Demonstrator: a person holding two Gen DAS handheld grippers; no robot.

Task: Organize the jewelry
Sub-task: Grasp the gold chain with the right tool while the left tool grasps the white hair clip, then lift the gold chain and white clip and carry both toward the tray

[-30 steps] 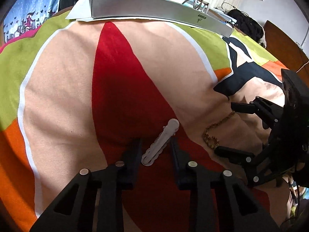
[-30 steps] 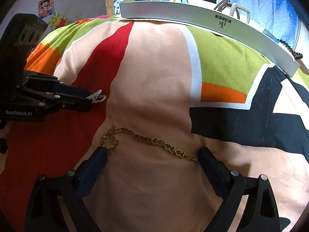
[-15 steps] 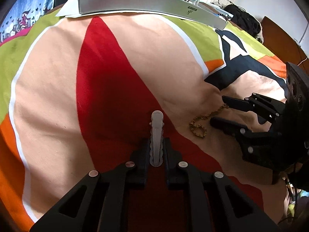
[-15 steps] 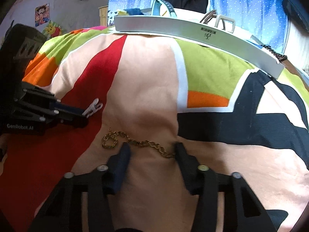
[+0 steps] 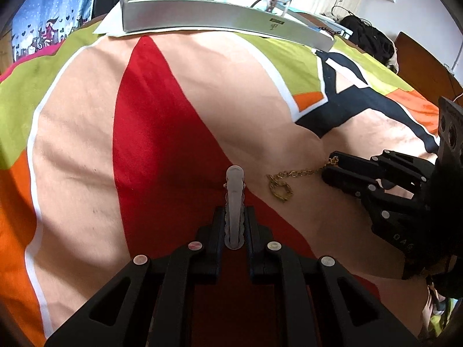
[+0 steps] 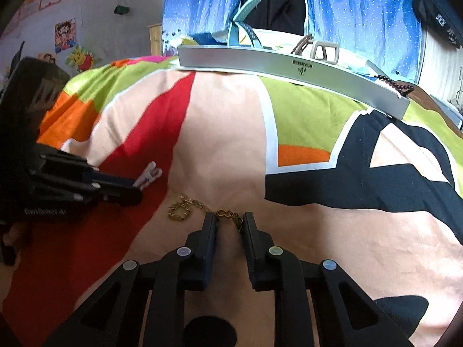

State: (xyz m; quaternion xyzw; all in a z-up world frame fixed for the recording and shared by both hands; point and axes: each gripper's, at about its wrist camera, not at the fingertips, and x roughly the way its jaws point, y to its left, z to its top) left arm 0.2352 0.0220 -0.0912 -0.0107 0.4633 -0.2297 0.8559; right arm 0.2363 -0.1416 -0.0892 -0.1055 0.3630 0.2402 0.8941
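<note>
Closed further since half a second ago: right gripper (image 6: 229, 219), fingers now drawn in tight on the middle of the gold chain (image 6: 199, 206), where earlier a wider gap stood either side of it. Left gripper (image 5: 235, 225) unchanged in grip, pinching the silver hair clip (image 5: 234, 199) at its rear half, clip pointing straight ahead between the fingers. Clip nose projecting forward over the red panel of the patterned bedspread (image 5: 162, 133).

Chain lying on the peach panel, just right of the red one. Ring end loose on the fabric to the left of the right gripper's fingers; other end hidden behind the right finger (image 6: 254, 231). Seen from the left wrist view: chain (image 5: 289, 177) running from its ring toward the right gripper's tips (image 5: 332, 167), touching them.

Long grey tray (image 6: 289, 65) at the far edge of the bedspread, well apart from both grippers, holding assorted items not clearly identifiable. Dark bead string (image 6: 393, 82) draped at its right end.
</note>
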